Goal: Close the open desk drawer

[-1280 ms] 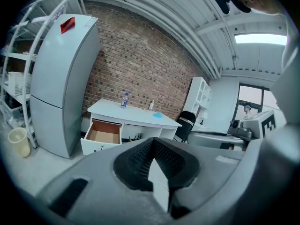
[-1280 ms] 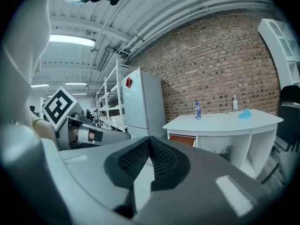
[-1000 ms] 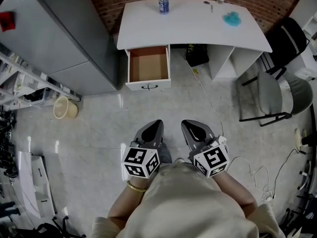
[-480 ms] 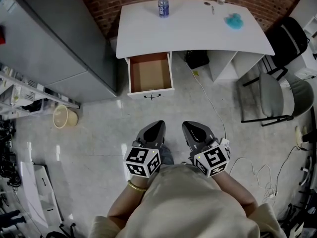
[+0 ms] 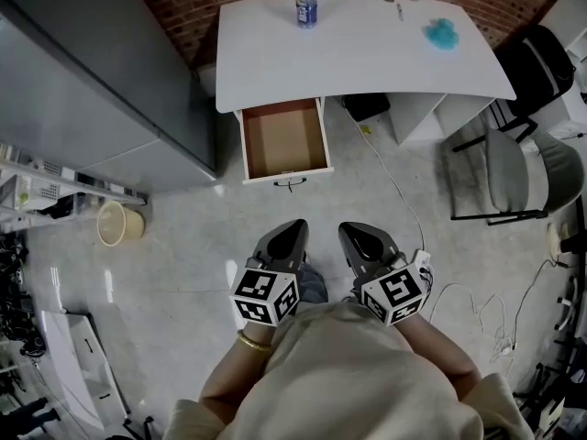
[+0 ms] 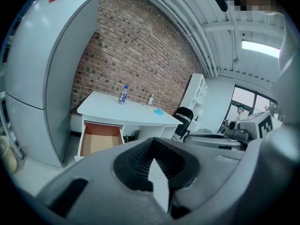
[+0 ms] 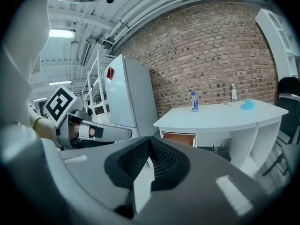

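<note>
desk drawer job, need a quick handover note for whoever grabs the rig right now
Left tool: shut, empty, well short of the desk.
Right tool: shut, empty, beside the left one.
Drawer: pulled out under the desk's left end in the head view, looks empty, handle on the front facing the tools.
Done: nothing yet; neither tool touches the drawer.
Left: close in on the drawer and push its front until it sits flush with the desk.

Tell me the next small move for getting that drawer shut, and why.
Probably step nearer and bring the left gripper to the drawer front: it stands pulled out from the desk, while that gripper and the right gripper, both shut and empty, hang well short of it.
</note>
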Demonstrator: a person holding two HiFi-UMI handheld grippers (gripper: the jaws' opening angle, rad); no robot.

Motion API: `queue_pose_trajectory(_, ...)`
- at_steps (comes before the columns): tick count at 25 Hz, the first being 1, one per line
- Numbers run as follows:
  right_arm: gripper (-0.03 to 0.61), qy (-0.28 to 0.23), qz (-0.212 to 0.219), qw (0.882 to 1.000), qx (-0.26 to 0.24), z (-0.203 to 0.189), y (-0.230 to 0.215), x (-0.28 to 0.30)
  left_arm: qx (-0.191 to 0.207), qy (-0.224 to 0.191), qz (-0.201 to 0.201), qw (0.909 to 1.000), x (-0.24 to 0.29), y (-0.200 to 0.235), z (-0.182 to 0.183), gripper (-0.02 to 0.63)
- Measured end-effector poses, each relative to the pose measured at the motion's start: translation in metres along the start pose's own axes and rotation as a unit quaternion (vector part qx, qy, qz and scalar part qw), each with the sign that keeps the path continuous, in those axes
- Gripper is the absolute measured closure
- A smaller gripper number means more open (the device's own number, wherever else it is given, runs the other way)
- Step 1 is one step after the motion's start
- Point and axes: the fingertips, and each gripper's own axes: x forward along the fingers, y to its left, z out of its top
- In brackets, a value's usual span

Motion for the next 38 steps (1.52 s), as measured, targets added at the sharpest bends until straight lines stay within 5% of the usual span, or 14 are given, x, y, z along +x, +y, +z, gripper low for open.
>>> queue_pose_trajectory(15,0.577,0.024,-0.013,0.999,0.047,-0.002,0.001,0.087,-0.023,0.023,0.005,0.9995,0.007,0.090,0.004,0.617)
queue_pose_trajectory(38,0.576,0.075,-0.036,0.992,0.097,-0.054,-0.027,0.162,-0.072,0.067,0.018,0.9950,0.048,0.179,-0.043,0.617)
